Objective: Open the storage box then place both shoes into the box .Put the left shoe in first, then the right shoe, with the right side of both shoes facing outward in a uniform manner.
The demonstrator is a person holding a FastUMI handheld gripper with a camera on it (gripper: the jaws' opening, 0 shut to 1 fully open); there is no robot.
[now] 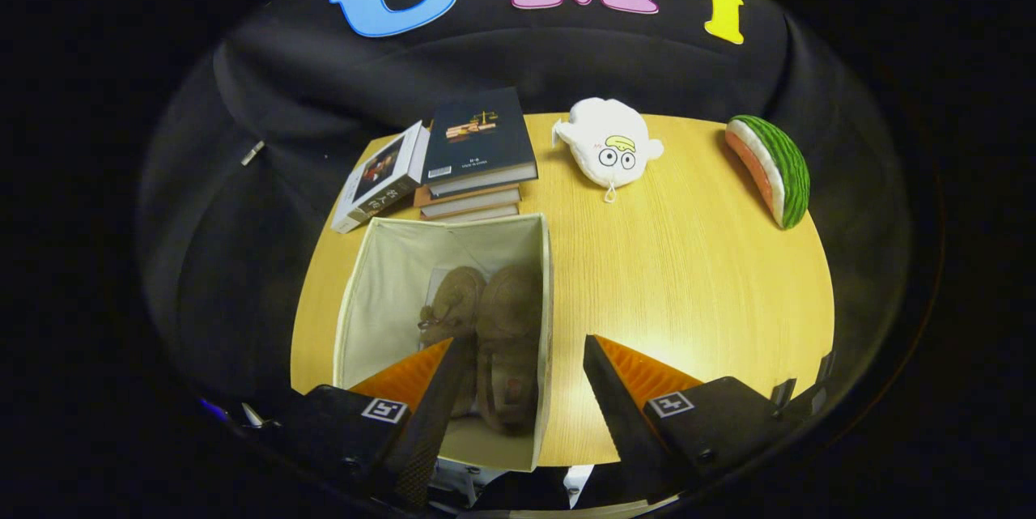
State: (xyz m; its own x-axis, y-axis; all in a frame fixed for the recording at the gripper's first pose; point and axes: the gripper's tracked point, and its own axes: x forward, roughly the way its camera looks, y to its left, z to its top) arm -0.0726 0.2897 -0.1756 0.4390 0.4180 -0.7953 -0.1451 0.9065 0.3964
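Observation:
An open cream fabric storage box (379,292) stands on the round wooden table (688,276). Two brown shoes lie side by side inside it: one (449,308) on the left, the other (508,333) next to the box's right wall. My gripper (526,345) hovers above the box's near right wall and is open with nothing between its fingers. One finger (441,389) hangs over the box's inside and covers part of the left-hand shoe. The other finger (619,393) is over the bare table just right of the box.
A stack of books (477,151) sits just beyond the box, with another book (380,179) leaning at its left. A white plush toy (609,148) and a watermelon-slice plush (770,167) lie at the far side of the table.

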